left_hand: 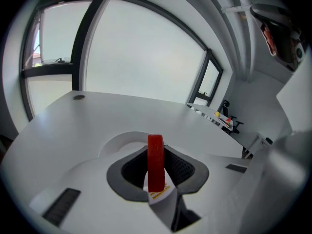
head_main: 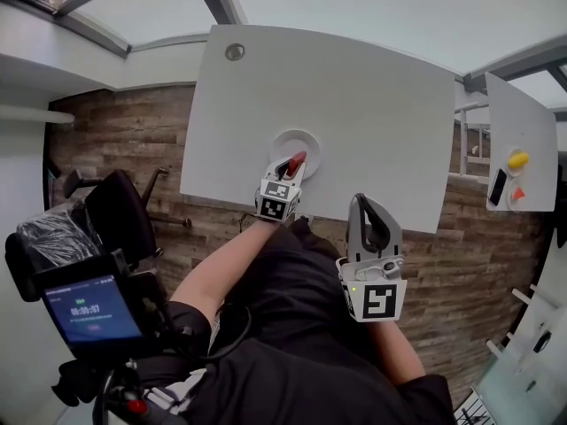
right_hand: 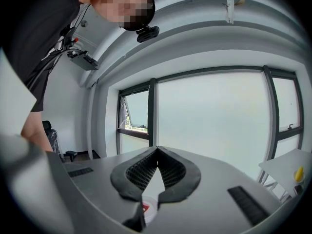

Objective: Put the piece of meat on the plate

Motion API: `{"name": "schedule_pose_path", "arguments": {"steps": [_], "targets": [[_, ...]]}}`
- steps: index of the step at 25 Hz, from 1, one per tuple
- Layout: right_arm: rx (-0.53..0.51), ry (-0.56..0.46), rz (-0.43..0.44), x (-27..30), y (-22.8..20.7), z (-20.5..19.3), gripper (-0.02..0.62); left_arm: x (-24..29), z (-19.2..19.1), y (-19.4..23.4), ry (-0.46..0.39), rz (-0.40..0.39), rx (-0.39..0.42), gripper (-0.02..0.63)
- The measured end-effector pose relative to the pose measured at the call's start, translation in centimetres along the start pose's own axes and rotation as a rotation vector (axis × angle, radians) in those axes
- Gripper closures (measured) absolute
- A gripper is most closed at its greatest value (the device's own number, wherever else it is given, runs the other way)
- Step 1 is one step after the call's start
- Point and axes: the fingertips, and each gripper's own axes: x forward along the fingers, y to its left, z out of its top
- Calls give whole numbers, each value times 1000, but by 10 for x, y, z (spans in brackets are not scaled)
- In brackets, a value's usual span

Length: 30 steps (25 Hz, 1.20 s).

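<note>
As seen from the head view, the white tabletop (head_main: pixel 354 104) carries a round white plate (head_main: pixel 306 140) near its front edge. The left gripper (head_main: pixel 291 165) is angled down at the plate's near rim, jaws pinching the piece of meat (left_hand: pixel 156 162), a red slab held on edge. Can't tell if it touches the plate. The right gripper (head_main: pixel 361 202) is off the tabletop, close to the person's body, with its jaw tips pressed together, empty.

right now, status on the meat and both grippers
Left gripper shut on piece of meat, over plate. Right gripper shut, empty. Nothing in the way.
</note>
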Motion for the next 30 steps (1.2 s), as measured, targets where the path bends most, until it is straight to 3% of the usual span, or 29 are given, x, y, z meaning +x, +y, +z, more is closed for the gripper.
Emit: {"name": "schedule_pose_path", "arguments": {"steps": [4, 13, 24, 30], "targets": [[-1, -4, -8, -3, 0, 2, 591, 2, -6, -2, 31, -2, 54, 509], [-8, 15, -24, -7, -5, -1, 591, 7, 2, -4, 8, -11, 28, 509], [3, 10, -33, -7, -2, -2, 591, 9, -9, 2, 50, -17, 71, 509], [3, 8, -34, -8, -2, -2, 591, 7, 1, 6, 14, 5, 65, 509]]}}
